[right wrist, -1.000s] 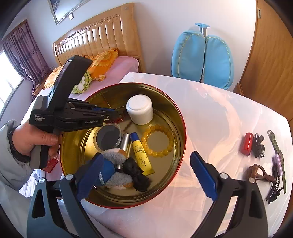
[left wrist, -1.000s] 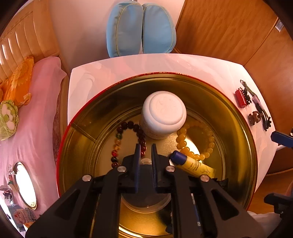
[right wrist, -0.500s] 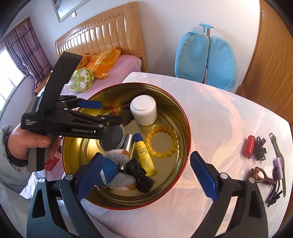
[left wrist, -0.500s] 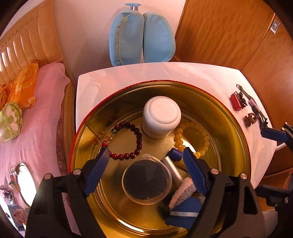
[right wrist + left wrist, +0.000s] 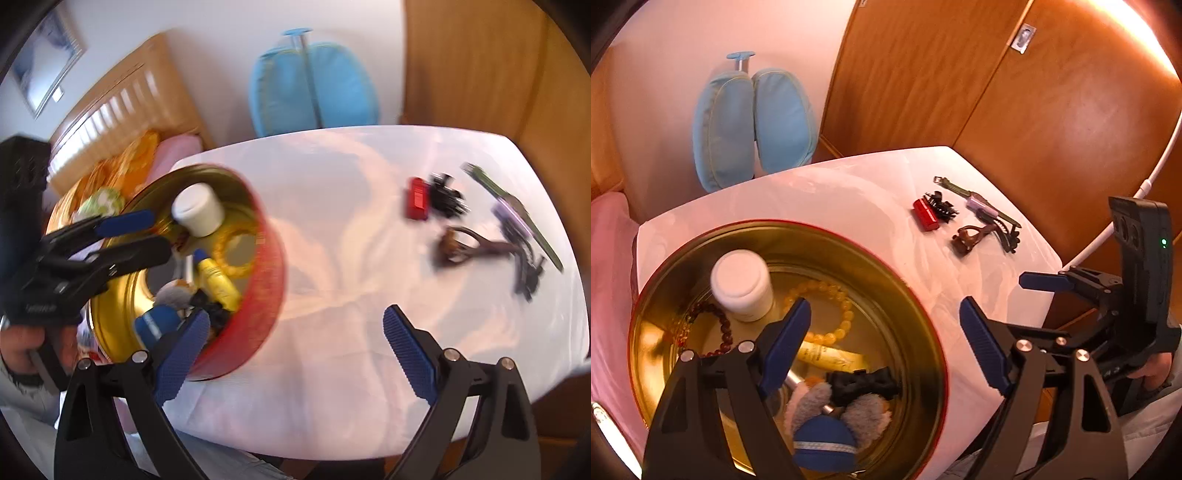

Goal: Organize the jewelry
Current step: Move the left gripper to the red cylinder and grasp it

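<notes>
On the white-draped table (image 5: 849, 192) stands one round tin (image 5: 934, 332), red outside and polished gold inside, holding one white cylindrical jar (image 5: 740, 284), two bead bracelets, one of amber-yellow beads (image 5: 831, 291) and one of dark red beads (image 5: 720, 328), one yellow tube (image 5: 827, 356), one black bow clip (image 5: 864, 382), one fluffy grey piece (image 5: 864, 413) and one blue rounded item with a pale ribbon band (image 5: 823, 443). Well apart from the tin, toward the table's far right corner, lie the loose pieces: one red rectangular clip (image 5: 925, 215) touching one black claw clip (image 5: 942, 206), one brown claw clip (image 5: 967, 238) just beside them, one watch with a green strap and lilac case (image 5: 975, 201), and one long dark toothed clip (image 5: 1006, 234). The left gripper (image 5: 882, 347) hangs over the tin's near right rim, its two ribbed blue pads spread wide with nothing between them. The right gripper (image 5: 295, 354) hovers above bare cloth between the tin and the loose pieces, jaws likewise spread and empty; that view is blurred. The cloth is smooth and faintly creased. Behind the table are one sky-blue padded chair back in two lobes (image 5: 753, 125), glossy wooden panels (image 5: 960, 74), a pale wall, and a bed with pink bedding (image 5: 609, 295) and a ribbed wooden headboard (image 5: 122, 99).
</notes>
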